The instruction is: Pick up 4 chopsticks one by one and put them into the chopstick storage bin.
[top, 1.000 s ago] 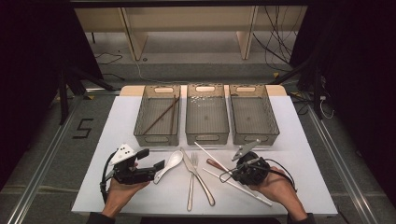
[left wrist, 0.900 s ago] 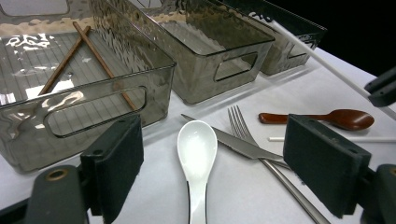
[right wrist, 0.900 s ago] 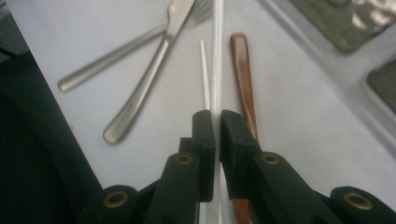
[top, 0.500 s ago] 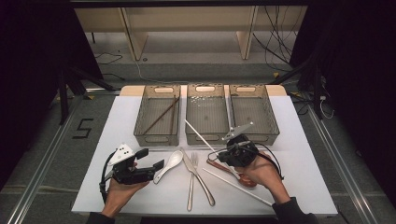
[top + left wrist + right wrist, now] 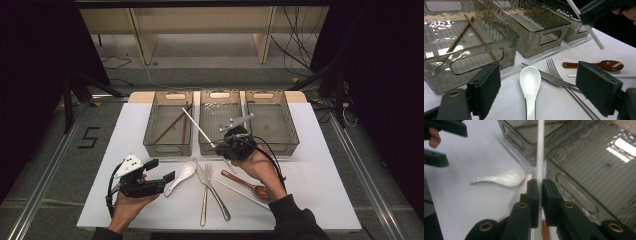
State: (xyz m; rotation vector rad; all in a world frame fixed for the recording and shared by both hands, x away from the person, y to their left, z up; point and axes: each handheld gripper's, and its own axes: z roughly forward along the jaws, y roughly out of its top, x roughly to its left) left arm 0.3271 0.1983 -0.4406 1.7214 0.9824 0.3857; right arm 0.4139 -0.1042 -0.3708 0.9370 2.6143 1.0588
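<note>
Fingers (image 5: 534,195) of the right gripper (image 5: 231,145) are pinching a white chopstick (image 5: 198,127) near its lower end; the jaws are standing almost together with the stick clamped between the pads. Left gripper (image 5: 162,181) is resting low over the table (image 5: 310,165) with its fingers (image 5: 596,85) standing wide apart, gripping nothing, a white spoon (image 5: 530,82) lying between and beyond them.

The chopstick is slanting up and away from the grip, its far tip reaching over the gap between the left bin (image 5: 150,137) and the middle bin (image 5: 205,115), just clear of their rims. A second white chopstick (image 5: 242,194) is lying on the table beside a brown spoon (image 5: 247,184).

Judgement: the stick is light, stiff, thin and smooth, so it is liable to pivot or slip between flat pads. A hold nearer mid-length would be steadying it better than this end grip.
</note>
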